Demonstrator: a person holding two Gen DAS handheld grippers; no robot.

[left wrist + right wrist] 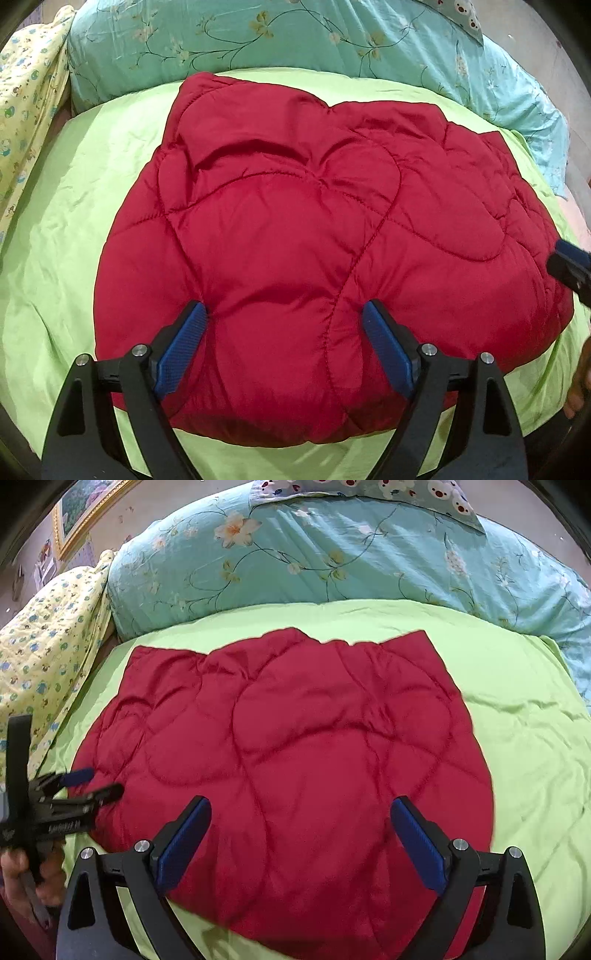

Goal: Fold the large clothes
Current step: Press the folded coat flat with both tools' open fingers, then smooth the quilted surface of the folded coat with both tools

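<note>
While both jaws stand spread with nothing between them, the left hand-held gripper (282, 314) and right hand-held gripper (301, 812) hover over the red quilted garment (303, 240), lying mid-frame on the green bed sheet (66, 240). Slippery padding may spring the fold apart.

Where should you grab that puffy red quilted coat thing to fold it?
Probably take the puffy red quilted garment by its near edge, coming in low from the near side over the lime-green sheet. That edge is thick and rounded, facing both open hand-held grippers, left and right, so each can pinch one corner.
</note>
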